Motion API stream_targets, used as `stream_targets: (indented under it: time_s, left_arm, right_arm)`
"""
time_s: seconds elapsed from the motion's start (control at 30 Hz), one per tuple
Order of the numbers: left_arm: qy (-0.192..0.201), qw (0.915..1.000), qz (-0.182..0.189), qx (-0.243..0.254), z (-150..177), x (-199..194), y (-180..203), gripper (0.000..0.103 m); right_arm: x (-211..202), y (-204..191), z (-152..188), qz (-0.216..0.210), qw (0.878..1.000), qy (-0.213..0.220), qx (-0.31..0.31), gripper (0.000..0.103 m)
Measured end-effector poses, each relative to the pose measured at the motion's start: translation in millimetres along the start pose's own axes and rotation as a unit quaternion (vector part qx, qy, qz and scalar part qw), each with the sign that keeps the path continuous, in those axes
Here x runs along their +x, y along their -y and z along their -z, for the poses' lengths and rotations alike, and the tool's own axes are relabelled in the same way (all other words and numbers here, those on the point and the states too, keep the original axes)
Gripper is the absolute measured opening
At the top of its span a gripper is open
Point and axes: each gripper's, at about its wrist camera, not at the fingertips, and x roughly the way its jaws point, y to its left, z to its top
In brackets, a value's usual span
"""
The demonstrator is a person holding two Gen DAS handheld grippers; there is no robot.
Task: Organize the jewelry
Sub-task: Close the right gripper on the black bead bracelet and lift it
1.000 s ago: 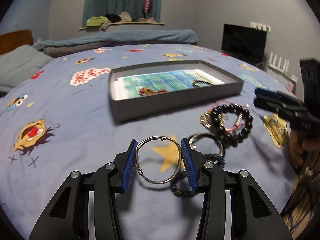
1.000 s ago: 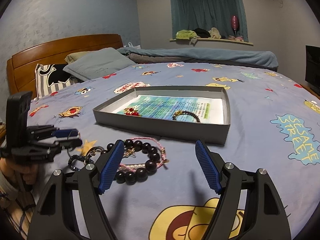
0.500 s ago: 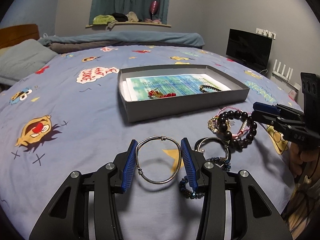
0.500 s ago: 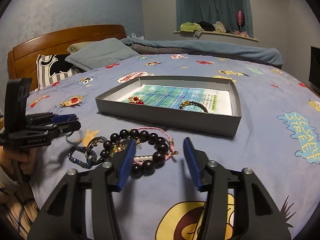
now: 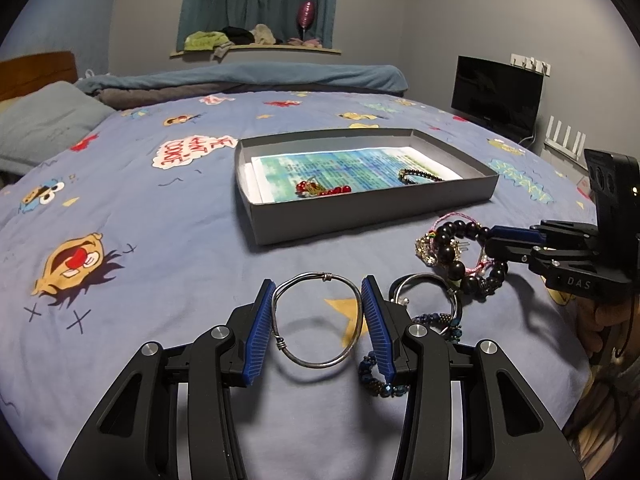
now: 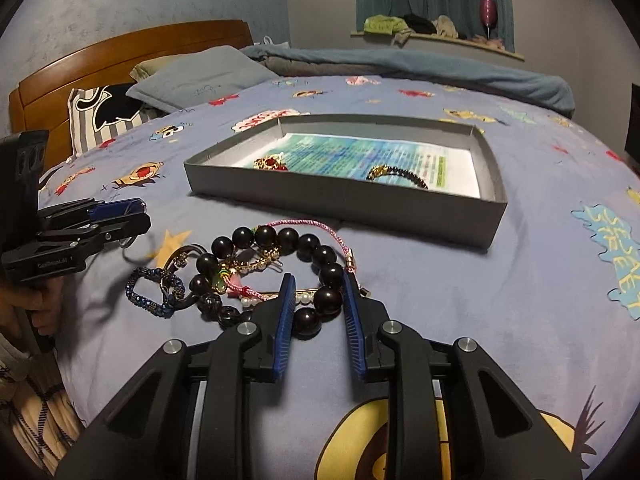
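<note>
My left gripper [image 5: 318,300] is shut on a silver wire bangle [image 5: 318,320] and holds it above the bedspread. My right gripper [image 6: 318,296] is closing around the near side of a dark bead bracelet [image 6: 320,276] in a pile of jewelry on the bed; its pads look to touch the beads. The pile also holds a pink cord bracelet [image 6: 316,226], a pearl and gold piece [image 6: 256,266] and a blue beaded bracelet [image 6: 150,292]. A grey box [image 5: 372,220] beyond holds a red bracelet [image 5: 324,190] and a dark bracelet [image 5: 420,176].
The bed has a blue cartoon-print cover [image 5: 140,220]. Pillows [image 6: 200,80] and a wooden headboard [image 6: 120,52] lie at the left. A monitor [image 5: 496,98] stands at the right. A second metal bangle [image 5: 428,292] lies right of my left gripper.
My right gripper has moved forward and down onto the jewelry pile and narrowed around the dark bead bracelet. My left gripper has risen slightly with the silver bangle in it.
</note>
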Motion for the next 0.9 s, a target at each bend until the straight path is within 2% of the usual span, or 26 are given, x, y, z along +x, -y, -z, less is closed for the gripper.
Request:
stream_targets:
  time_s: [0.17, 0.2, 0.27, 0.6, 0.9]
  left_arm:
    - [0.003, 1.0000, 0.000, -0.001, -1, -1, 0, 0.046]
    - [0.004, 1.0000, 0.000, -0.001, -1, -1, 0, 0.046]
    - [0.007, 1.0000, 0.000, -0.002, -1, -2, 0, 0.046]
    - [0.021, 0.9998, 0.004, -0.003, -4, -5, 1, 0.046]
    - [0.047, 0.9988, 0.014, -0.003, -17, -6, 6, 0.046]
  right_arm:
    - [0, 4, 0, -0.022, 1.000, -0.007, 0.011, 0.022]
    - [-2, 4, 1, -0.026, 1.000, -0.003, 0.010, 0.014]
    - [-7, 2, 1, -0.029, 1.000, 0.008, 0.009, 0.014]
    - [-51, -7, -18, -0.038, 0.992, 0.122, -0.006, 0.014]
    - [-67, -12, -32, -0.010, 0.985, 0.170, -0.019, 0.014]
